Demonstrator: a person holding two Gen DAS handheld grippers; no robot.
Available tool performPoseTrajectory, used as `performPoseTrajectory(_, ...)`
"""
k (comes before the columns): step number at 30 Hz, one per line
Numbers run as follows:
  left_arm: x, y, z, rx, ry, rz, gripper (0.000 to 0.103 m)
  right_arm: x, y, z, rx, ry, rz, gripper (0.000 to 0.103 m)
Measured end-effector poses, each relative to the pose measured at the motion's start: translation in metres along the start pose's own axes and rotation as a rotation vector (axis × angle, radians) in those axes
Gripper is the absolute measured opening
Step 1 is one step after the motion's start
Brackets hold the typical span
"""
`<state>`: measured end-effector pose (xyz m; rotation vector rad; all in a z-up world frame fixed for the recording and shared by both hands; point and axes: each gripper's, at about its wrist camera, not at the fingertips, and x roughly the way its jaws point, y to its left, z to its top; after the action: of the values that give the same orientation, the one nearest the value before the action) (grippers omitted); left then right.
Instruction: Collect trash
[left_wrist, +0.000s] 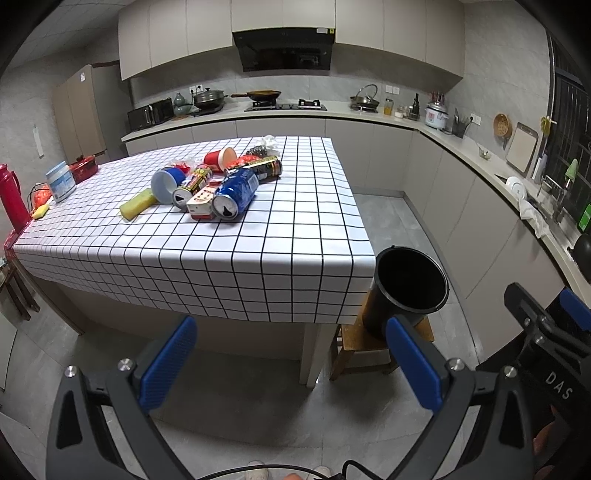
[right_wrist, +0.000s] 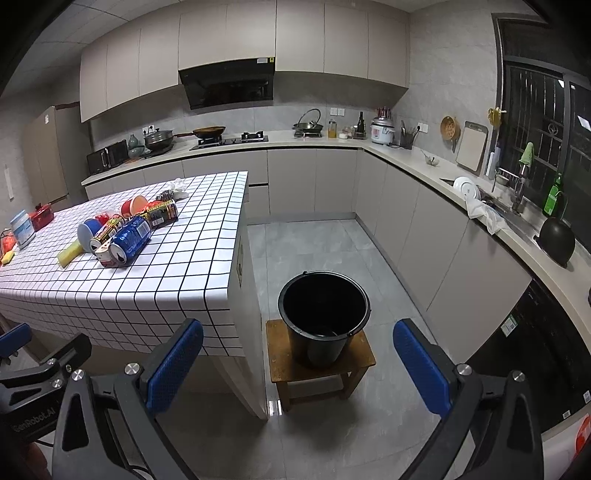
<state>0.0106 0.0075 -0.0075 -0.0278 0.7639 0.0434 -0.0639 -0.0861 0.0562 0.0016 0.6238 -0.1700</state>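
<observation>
— On the counter (left_wrist: 280, 236), toward its far half, lies the trash: a blue can (left_wrist: 236, 194) on its side, a small carton (left_wrist: 201, 203) touching it, two dark cans (left_wrist: 264, 168), a blue cup (left_wrist: 166, 184), a red cup (left_wrist: 221, 158) and a yellow sponge (left_wrist: 138, 205). Where does it go?

— Into the black bucket (right_wrist: 323, 314), which stands on a wooden stool (right_wrist: 280, 365) just beside the counter's near corner. It looks empty, so I judge nothing is collected yet.

— And the tools?

— Both hang short of the counter, well apart from the pile. The left gripper (left_wrist: 291, 363) has its jaws spread wide and holds nothing; the right gripper (right_wrist: 299, 365) is the same, jaws wide, nothing between them.

— Which piece first?

— The blue can, I'd say: nearest the edge and clear on its near side. Come in level across its width, so the jaws close on the round body, not the rim. It may roll or nudge the carton, so close gently.
</observation>
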Motion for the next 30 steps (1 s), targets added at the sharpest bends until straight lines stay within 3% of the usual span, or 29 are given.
performPoseTrajectory(30, -0.0017, 0.0001, 0.0034, -0.002, -0.015, 0.011, 0.103, 0.001, -0.0027, 0.0032, 0.0, 0.005, 0.011, 0.103)
